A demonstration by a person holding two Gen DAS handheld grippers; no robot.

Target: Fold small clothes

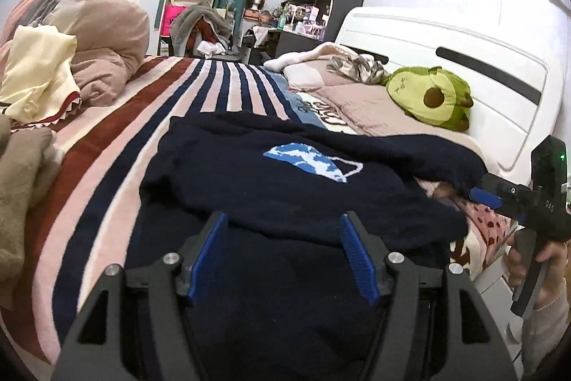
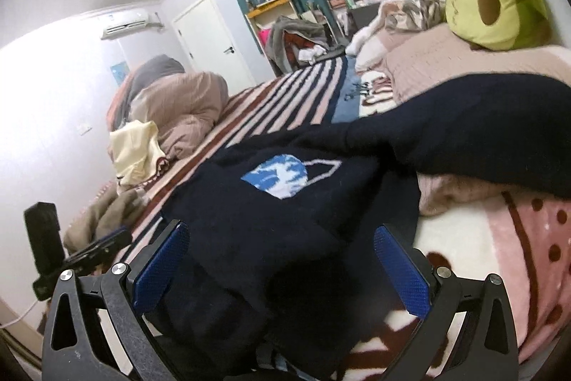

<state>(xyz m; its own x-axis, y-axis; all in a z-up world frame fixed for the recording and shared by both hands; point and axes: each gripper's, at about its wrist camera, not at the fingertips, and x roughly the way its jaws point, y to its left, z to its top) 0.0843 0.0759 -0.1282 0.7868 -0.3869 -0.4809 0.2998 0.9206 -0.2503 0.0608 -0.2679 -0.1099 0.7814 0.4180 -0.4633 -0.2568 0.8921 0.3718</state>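
Observation:
A navy knitted sweater (image 1: 285,195) with a blue and white patch lies partly folded on the striped bed; it also shows in the right wrist view (image 2: 285,224). One sleeve stretches right toward the pillow (image 2: 481,131). My left gripper (image 1: 282,256) is open, its blue pads just above the sweater's near edge. My right gripper (image 2: 282,266) is open with sweater cloth lying between its pads. The right gripper also shows at the right edge of the left wrist view (image 1: 487,197).
A striped blanket (image 1: 150,131) covers the bed. A cream garment (image 1: 35,70) and beige clothes (image 1: 21,174) lie at left beside a bundled duvet (image 1: 107,49). An avocado plush (image 1: 428,95) sits on pink pillows by the white headboard (image 1: 464,59).

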